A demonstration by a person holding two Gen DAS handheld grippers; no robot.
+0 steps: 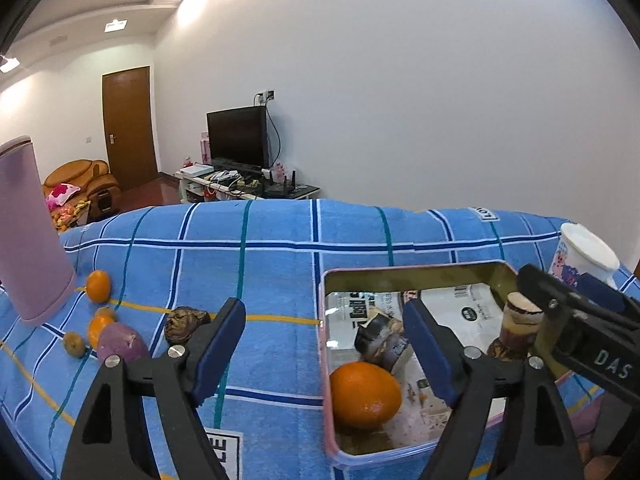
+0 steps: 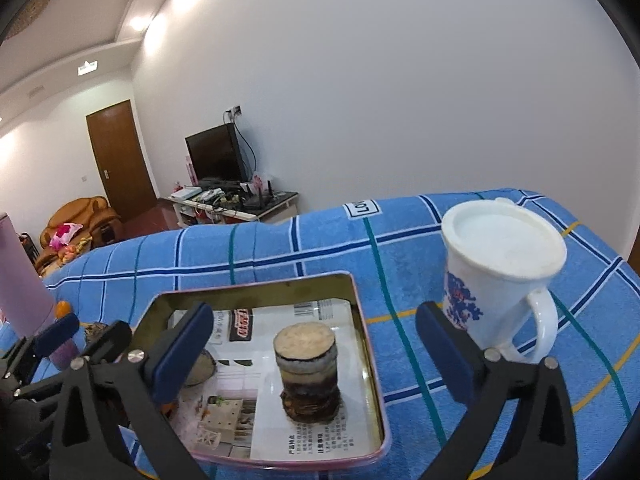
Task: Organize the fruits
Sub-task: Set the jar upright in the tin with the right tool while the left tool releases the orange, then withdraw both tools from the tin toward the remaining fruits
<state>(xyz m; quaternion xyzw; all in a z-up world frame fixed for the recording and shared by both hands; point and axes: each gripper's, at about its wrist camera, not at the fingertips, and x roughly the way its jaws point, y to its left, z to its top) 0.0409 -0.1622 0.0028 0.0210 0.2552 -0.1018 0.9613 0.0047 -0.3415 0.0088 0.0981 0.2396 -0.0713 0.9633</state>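
Blue checked towelling (image 1: 280,264) covers the work surface, with a white wall, a dark television and a brown door behind. At the far left a tall pink cylinder (image 1: 24,232) stands upright, and beside its base lie the loose fruits not yet sorted: small oranges (image 1: 98,286), a purple sweet potato (image 1: 120,342) and a dark wrinkled lump (image 1: 186,324), scattered on the cloth, probably as the waiting pile. The left gripper (image 1: 324,344) hovers with its jaws apart and empty, straddling the near-left rim of the pink-edged tin tray (image 1: 400,272). A large orange (image 1: 364,394) sits inside the tray, on its printed paper lining. Further right in the tray a short brown cylinder (image 2: 306,372) stands upright on the lining, directly ahead of the right gripper (image 2: 316,352), whose jaws gape wide with nothing between the pads. At the far right a lidded white mug (image 2: 500,276) stands outside the tray, clear of the sorting.
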